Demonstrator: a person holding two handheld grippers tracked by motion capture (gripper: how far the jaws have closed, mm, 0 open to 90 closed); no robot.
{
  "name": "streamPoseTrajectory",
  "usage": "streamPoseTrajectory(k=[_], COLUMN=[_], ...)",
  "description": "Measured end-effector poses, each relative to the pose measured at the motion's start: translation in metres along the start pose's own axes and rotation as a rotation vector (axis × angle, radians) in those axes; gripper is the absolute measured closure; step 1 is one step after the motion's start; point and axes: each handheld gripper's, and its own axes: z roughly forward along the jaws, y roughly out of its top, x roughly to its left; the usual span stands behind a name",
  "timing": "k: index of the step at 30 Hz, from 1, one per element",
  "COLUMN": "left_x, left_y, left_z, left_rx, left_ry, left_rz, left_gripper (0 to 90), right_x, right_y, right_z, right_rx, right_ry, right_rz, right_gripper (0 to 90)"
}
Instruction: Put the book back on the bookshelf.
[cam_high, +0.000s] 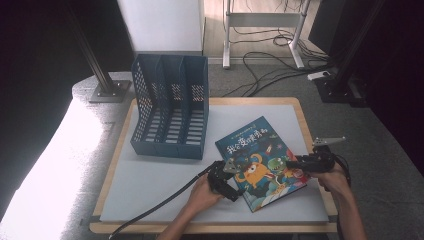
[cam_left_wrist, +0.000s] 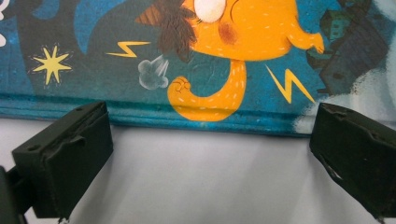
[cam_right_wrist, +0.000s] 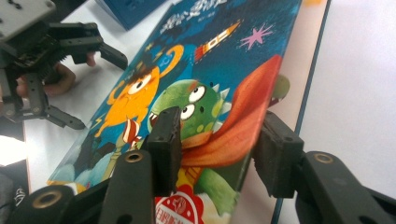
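A picture book (cam_high: 260, 160) with a blue cover, an orange monster and a green dinosaur lies slanted on the grey mat at the front right. My left gripper (cam_high: 234, 181) stands open at the book's near-left edge. In the left gripper view its jaws (cam_left_wrist: 210, 154) rest wide apart on the mat, just short of the book's edge (cam_left_wrist: 210, 116). My right gripper (cam_high: 300, 162) reaches over the book's right edge. In the right gripper view one jaw lies over the cover (cam_right_wrist: 210, 70) and the other beside the edge, the gripper (cam_right_wrist: 217, 140) open with that edge between them. The left gripper (cam_right_wrist: 100, 91) shows beyond.
A blue three-slot file rack (cam_high: 170, 107) stands at the back left of the grey mat (cam_high: 150, 180), on a wood-rimmed table. Cables (cam_high: 270, 65) and white desk legs lie on the floor beyond. Black frame posts stand at both far corners.
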Motion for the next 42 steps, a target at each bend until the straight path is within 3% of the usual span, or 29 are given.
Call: streamPoseTrajectory(k=[7,11,18,27,30,37,42], left_x=[0.000,0.000,0.005,0.019,0.024,0.028,0.035], left_y=[0.000,0.000,-0.002,-0.001,0.000,0.002,0.006], left_z=[0.000,-0.001,-0.003,-0.006,-0.006,-0.004,-0.002], left_rx=[-0.001,0.003,0.016,0.004,-0.009,-0.017,-0.029], left_ry=[0.001,0.002,0.004,-0.044,-0.067,-0.072,-0.109], left_rz=[0.003,0.007,0.019,-0.029,-0.056,-0.068,-0.108], left_gripper=[0.0,0.0,0.0,0.0,0.0,0.0,0.0], right_x=[0.010,0.020,0.027,0.031,0.033,0.035,0.037], right_y=[-0.004,-0.004,-0.007,-0.013,-0.013,-0.015,-0.014], right_z=[-0.008,-0.011,-0.015,-0.020,-0.021,-0.024,-0.026], right_rx=[-0.080,-0.098,-0.131,-0.182,-0.190,-0.207,-0.209], right_ry=[-0.015,-0.063,-0.077,-0.083,-0.086,-0.083,-0.086], right_rz=[-0.067,-0.097,-0.132,-0.158,-0.171,-0.182,-0.186], right_gripper=[56.6,56.5,57.3,58.4,58.6,59.6,59.7])
